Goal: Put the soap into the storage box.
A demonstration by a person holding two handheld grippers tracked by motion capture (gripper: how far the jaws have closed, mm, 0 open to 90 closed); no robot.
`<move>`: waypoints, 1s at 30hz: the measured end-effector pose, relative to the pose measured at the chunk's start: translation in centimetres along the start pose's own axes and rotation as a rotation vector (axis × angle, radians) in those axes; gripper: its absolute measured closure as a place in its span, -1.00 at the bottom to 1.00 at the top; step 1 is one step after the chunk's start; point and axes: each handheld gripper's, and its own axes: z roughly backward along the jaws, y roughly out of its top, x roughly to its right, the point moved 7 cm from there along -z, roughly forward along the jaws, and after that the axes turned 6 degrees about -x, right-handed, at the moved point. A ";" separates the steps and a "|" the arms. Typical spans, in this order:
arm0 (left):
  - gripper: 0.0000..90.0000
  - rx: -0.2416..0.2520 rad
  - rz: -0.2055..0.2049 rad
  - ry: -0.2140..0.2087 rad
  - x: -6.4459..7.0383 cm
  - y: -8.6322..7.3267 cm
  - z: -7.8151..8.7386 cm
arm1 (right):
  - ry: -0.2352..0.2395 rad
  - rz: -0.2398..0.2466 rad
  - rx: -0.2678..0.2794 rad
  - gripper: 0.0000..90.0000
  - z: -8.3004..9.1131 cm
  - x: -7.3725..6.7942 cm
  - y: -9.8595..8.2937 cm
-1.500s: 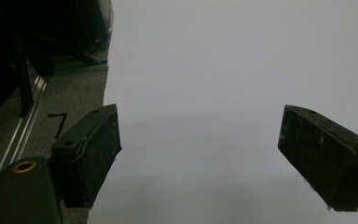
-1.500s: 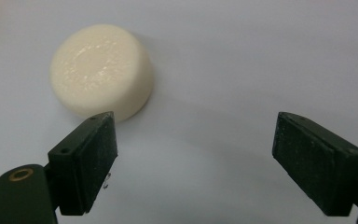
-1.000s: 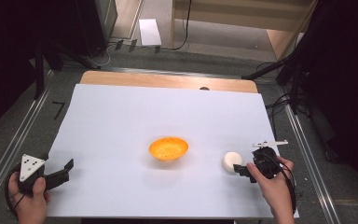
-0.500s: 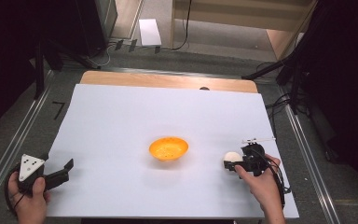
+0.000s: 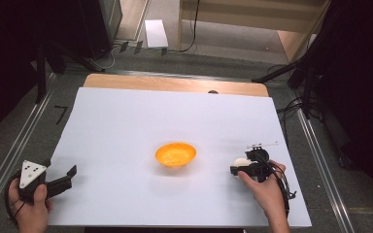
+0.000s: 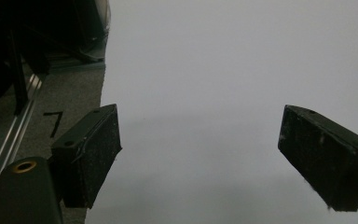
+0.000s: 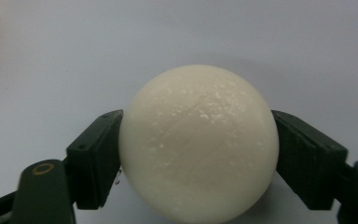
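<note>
The right gripper (image 5: 240, 166) sits near the right edge of the white surface (image 5: 126, 126), held by a hand (image 5: 267, 191) that comes in from the bottom of the high view. Its jaws are closed on a white ball (image 5: 240, 161). In the right gripper view the white ball (image 7: 199, 142) is big and round, with a bumpy, shiny skin. One black jaw presses on each side of it, and both touch it. The ball is low over the white sheet; I cannot tell if it rests on it.

An orange bowl (image 5: 175, 154) stands in the middle of the surface, to the left of the ball and apart from it.

The left gripper (image 5: 60, 179) is at the near left corner, well apart from the bowl, in the person's other hand (image 5: 29, 208). In the left gripper view its jaws stand wide apart with nothing between them, just the white sheet below.
</note>
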 end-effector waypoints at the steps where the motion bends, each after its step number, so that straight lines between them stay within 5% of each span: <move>1: -0.70 0.001 0.000 0.000 0.0 0.0 0.0 | 0.005 -0.006 -0.002 -0.48 -0.1 0.0 0.0; 17: -0.70 0.001 0.001 -0.001 0.0 0.0 0.0 | 0.033 0.026 0.017 -0.46 0.4 -0.2 0.2; 30: -0.71 0.004 0.003 0.001 -0.1 0.0 0.0 | 0.072 0.036 0.057 -0.46 1.6 -2.0 1.2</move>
